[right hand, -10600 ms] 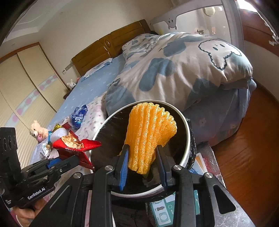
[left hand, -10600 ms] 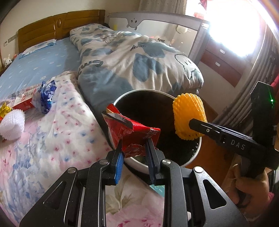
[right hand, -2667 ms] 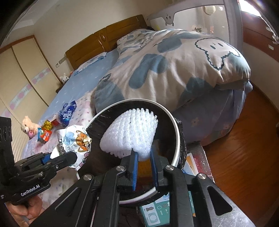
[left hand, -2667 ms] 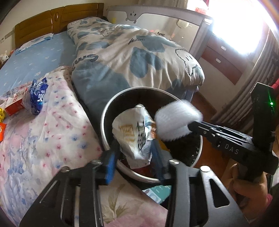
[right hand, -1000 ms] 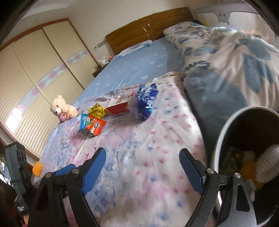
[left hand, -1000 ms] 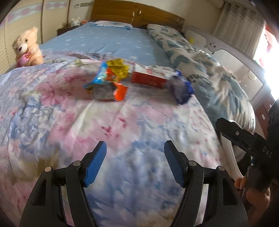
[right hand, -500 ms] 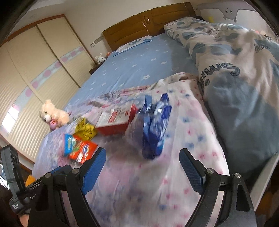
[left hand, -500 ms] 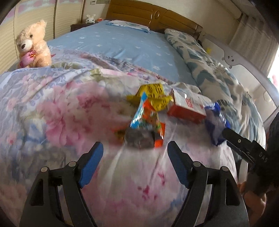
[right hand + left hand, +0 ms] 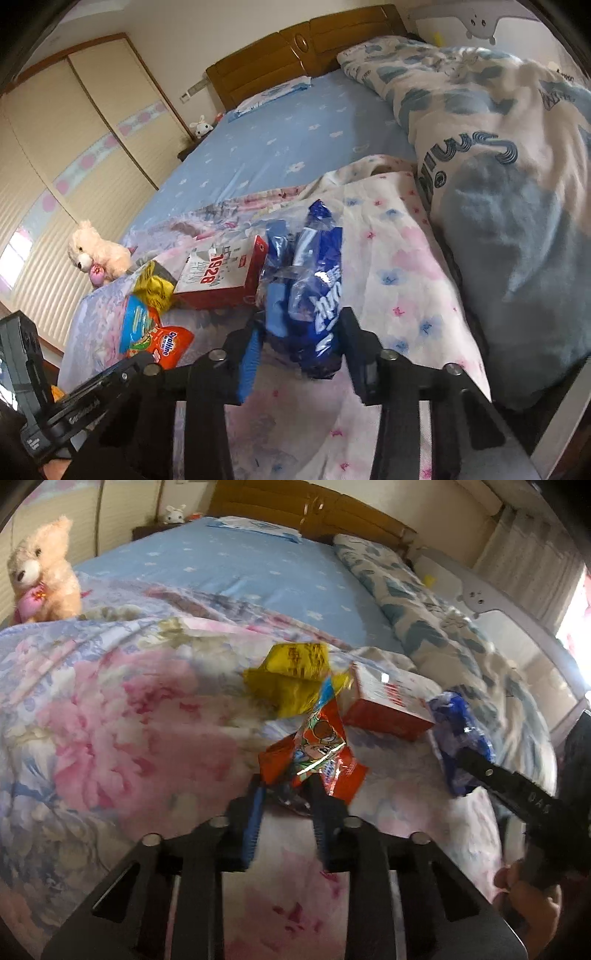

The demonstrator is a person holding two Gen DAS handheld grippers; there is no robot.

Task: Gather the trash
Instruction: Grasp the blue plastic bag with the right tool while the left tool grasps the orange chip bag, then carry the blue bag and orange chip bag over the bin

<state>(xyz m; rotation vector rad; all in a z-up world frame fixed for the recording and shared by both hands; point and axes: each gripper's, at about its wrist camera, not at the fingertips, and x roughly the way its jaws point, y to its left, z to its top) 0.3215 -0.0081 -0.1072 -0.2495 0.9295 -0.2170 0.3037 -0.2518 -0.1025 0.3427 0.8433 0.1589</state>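
Red box [image 9: 388, 705] and yellow wrapper [image 9: 291, 675] crowd behind both wrappers.

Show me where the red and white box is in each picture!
Left wrist view: the red and white box lies right of centre on the flowery quilt, behind the orange snack wrapper.
Right wrist view: the box lies left of centre, beside the blue bag.
Shared landmark: the teddy bear, at the left of both.

- teddy bear [image 9: 40, 572] sits at the floral quilt's [image 9: 110, 716] far edge
- blue sheet [image 9: 280, 140], wooden headboard [image 9: 295, 44]
- cloud-print duvet [image 9: 517, 155] heaped right
- wardrobe [image 9: 66, 147] beside the bed
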